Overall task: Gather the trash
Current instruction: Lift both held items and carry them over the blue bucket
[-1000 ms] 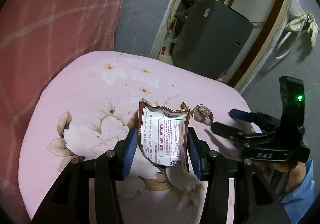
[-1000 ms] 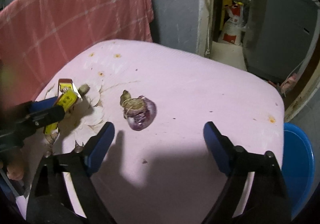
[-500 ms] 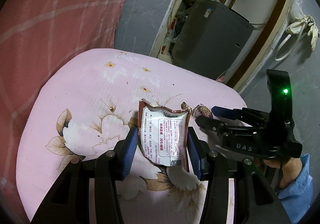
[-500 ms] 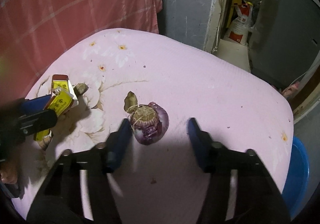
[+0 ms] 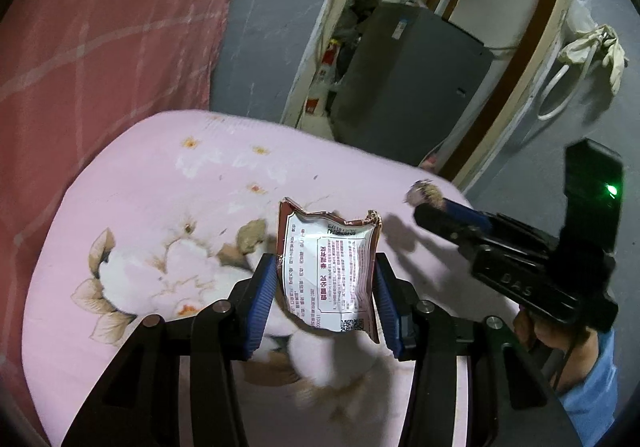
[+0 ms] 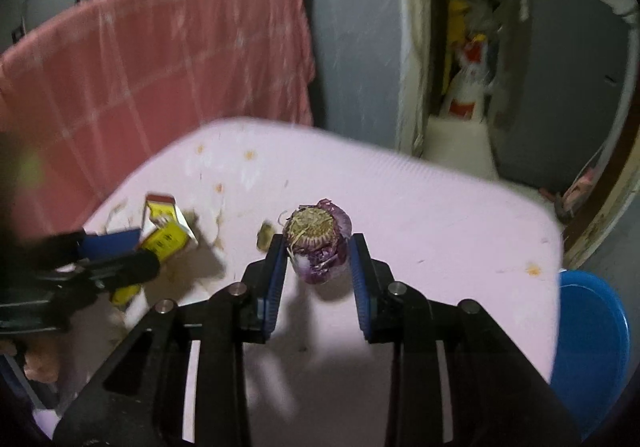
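Left hand-held gripper [image 5: 326, 301]: jaws partly closed, blue ribbed pads clamped on both side edges of a torn snack wrapper [image 5: 330, 275] — held upright at lower centre of the left wrist view, printed white back facing the camera, dark red border, ragged top edge. In the right wrist view the same wrapper [image 6: 166, 231] shows its yellow front at left of frame, pinched in the left hand-held gripper's tips.

Right hand-held gripper [image 6: 318, 267]: jaws closing, narrow gap, an onion scrap [image 6: 318, 243] between the pads — purple papery skin, tan fibrous root end facing up toward the camera. Pads look in contact on both sides; the scrap appears lifted clear of the surface, with its shadow below it. In the left wrist view it pokes out past the right hand-held gripper's tips [image 5: 424, 195] at centre right, blurred.

Worktop [image 6: 440, 207]: rounded corners, covered in pink cloth with faded floral print and small orange stains. Small brownish peel bit [image 6: 265, 235] lies on it just left of the right hand-held gripper's left pad. Blue round tub [image 6: 592, 347] at lower right of the right wrist view, beyond the worktop edge.
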{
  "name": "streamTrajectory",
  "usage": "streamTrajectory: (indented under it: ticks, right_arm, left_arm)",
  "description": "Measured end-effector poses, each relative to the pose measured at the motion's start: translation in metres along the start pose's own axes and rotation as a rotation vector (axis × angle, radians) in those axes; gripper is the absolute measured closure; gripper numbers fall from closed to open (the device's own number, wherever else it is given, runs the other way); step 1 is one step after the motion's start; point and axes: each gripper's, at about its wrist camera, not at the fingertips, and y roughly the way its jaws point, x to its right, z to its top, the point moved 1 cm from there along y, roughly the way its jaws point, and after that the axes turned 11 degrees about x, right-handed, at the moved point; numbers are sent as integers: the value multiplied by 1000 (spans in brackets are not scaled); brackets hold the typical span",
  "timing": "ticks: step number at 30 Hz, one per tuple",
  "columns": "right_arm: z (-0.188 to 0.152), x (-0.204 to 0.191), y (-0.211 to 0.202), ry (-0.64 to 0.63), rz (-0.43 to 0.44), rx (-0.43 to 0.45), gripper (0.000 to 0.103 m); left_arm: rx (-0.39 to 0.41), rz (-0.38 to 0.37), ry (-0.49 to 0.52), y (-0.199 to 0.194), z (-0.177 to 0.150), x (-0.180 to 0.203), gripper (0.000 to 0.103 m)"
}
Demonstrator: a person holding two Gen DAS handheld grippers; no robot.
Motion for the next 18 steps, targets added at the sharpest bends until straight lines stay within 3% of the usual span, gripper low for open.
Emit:
streamTrajectory:
  ticks: [11,18]
  right_arm:
    - [24,29,-79,-3,-197,330,72]
    - [31,53,-133,27,-318,474,72]
  left_arm:
    - [225,-79,80,-9,31,65,61]
    - [319,-163,130,-4,45,112,61]
